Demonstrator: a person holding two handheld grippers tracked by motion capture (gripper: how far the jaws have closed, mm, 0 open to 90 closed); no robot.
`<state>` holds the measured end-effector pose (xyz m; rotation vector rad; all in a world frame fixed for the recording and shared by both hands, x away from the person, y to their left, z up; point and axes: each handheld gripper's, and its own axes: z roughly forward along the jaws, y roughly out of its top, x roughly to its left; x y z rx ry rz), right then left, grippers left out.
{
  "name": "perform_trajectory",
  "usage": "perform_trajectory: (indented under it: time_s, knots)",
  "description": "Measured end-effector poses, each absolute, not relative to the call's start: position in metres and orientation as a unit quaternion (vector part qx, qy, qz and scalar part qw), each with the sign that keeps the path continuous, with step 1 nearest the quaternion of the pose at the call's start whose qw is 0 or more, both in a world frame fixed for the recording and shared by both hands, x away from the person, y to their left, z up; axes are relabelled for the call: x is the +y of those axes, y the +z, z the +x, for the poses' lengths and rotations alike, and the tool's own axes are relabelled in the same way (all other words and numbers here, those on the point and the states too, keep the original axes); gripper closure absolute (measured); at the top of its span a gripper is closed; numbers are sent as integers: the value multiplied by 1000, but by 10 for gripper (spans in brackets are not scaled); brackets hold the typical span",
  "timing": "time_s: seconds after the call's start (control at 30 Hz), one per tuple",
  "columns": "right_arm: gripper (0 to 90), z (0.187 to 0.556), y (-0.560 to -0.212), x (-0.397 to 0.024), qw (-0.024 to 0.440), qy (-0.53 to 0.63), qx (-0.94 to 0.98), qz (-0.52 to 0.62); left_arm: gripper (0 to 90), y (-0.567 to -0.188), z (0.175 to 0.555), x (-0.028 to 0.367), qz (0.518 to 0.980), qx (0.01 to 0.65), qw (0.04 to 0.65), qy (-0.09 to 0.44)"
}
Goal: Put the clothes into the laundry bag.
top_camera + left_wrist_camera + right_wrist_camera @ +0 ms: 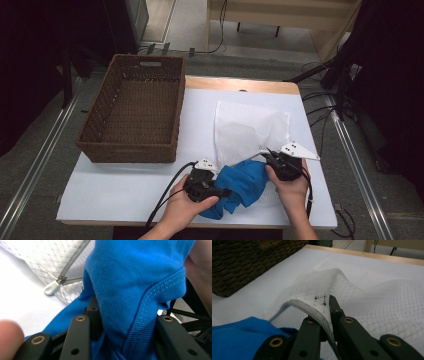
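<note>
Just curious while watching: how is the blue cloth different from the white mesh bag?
The blue cloth is a solid, bunched knit; the white mesh bag is see-through netting lying mostly flat. The bag has a zipper; the cloth shows only a stitched hem. The left gripper has the cloth between its jaws, the right gripper pinches the bag's edge. Both are soft fabric.

Evenly lit from overhead on the white tabletop; dark at the room's edges. Softly blurred throughout; no glare.
</note>
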<state>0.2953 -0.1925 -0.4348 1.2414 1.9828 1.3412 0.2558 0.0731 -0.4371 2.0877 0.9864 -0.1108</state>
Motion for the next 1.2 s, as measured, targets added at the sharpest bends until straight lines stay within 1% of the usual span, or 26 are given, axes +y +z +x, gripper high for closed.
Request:
perform_trajectory:
  time_s: [0.03,0.13,0.2,0.3,0.37,0.6,0.73,0.83,0.93,1.0,1.07,1.13,1.17,1.2]
  knots:
    - [900,295,-434,-192,222,487,716,447,648,-436,256,74,823,397,405,-33]
    - [900,292,-431,-190,221,492,715,445,662,-432,257,76,811,410,417,-30]
    - [900,290,-428,-189,222,496,712,444,665,-424,260,82,787,434,437,-17]
    - [900,288,-425,-187,221,502,711,440,665,-418,261,84,776,447,444,0]
    - [900,288,-424,-185,223,504,711,436,665,-418,262,83,780,446,439,0]
    - [900,288,-425,-186,223,501,709,443,656,-436,258,58,824,412,388,-22]
    - [900,287,-424,-187,222,505,706,443,648,-440,260,51,837,407,366,-29]
    - [900,287,-424,-184,224,505,710,437,619,-439,262,46,826,421,373,-25]
    - [900,286,-423,-183,222,505,710,438,616,-437,262,45,814,431,389,-16]
    - [900,286,-423,-184,224,507,709,437,618,-434,262,45,793,450,411,7]
    - [900,286,-423,-185,223,507,708,438,620,-434,262,45,787,455,416,16]
    - [900,286,-424,-185,223,505,710,438,611,-436,263,44,785,460,414,21]
    - [900,286,-424,-185,221,504,710,439,590,-439,264,42,790,458,408,15]
    - [900,286,-425,-184,221,503,711,438,561,-446,264,39,806,446,390,3]
